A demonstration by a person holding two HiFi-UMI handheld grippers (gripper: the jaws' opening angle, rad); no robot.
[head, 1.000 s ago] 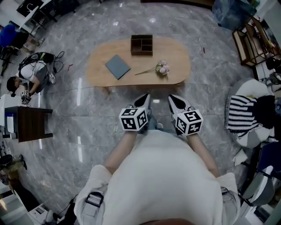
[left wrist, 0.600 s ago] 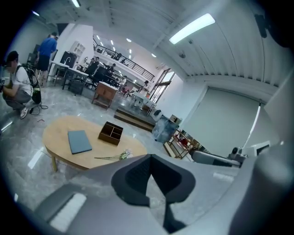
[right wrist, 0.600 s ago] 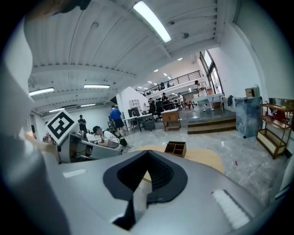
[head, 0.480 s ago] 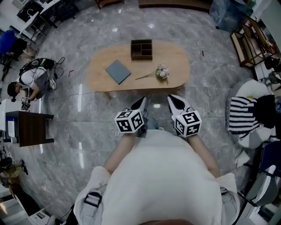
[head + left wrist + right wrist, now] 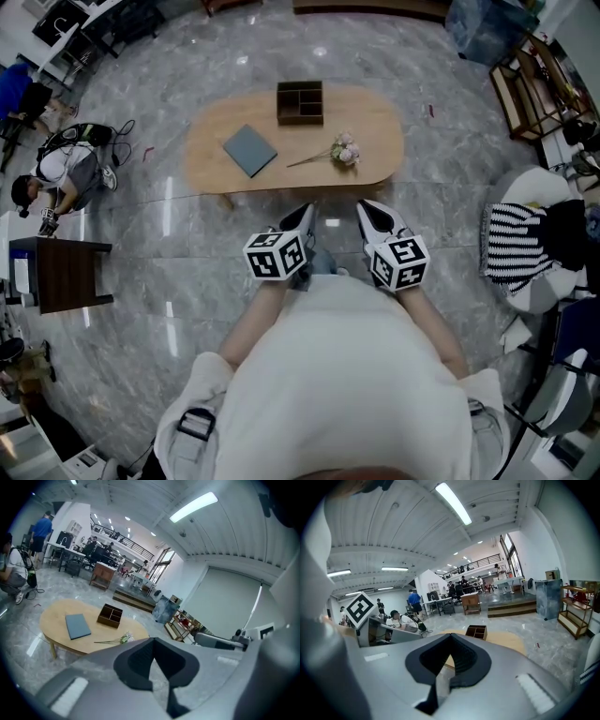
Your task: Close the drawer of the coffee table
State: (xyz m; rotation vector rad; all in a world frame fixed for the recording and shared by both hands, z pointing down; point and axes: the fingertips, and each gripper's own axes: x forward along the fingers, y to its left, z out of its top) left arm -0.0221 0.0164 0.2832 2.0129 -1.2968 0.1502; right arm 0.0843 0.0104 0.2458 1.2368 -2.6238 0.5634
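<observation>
We are standing on a glossy, veined grey marble floor [image 5: 441, 197], facing the worktop [image 5: 375, 122] of the coffee table. It is a smooth slab of pale wood with a rounded oval outline. Its long axis is running left to right across the head view, broadside to us. It is standing ahead of both grippers, well apart from them. We are not making out the drawer itself in any view.

On the worktop, a flat blue-grey square pad [image 5: 250, 150] is lying toward the left. A dark brown wooden box [image 5: 300, 102], divided into open compartments, is sitting at the far edge. A sprig of pale pink flowers [image 5: 345, 150] on a thin stem is lying right of the middle.

We are holding the left gripper [image 5: 307, 217] and the right gripper [image 5: 367, 216] side by side, both pointing toward the worktop. Each is smooth grey plastic with black ridged pads and is carrying a cube [image 5: 277, 255] printed with black-and-white square markers. Both grippers are pressed together, pinching nothing.
</observation>
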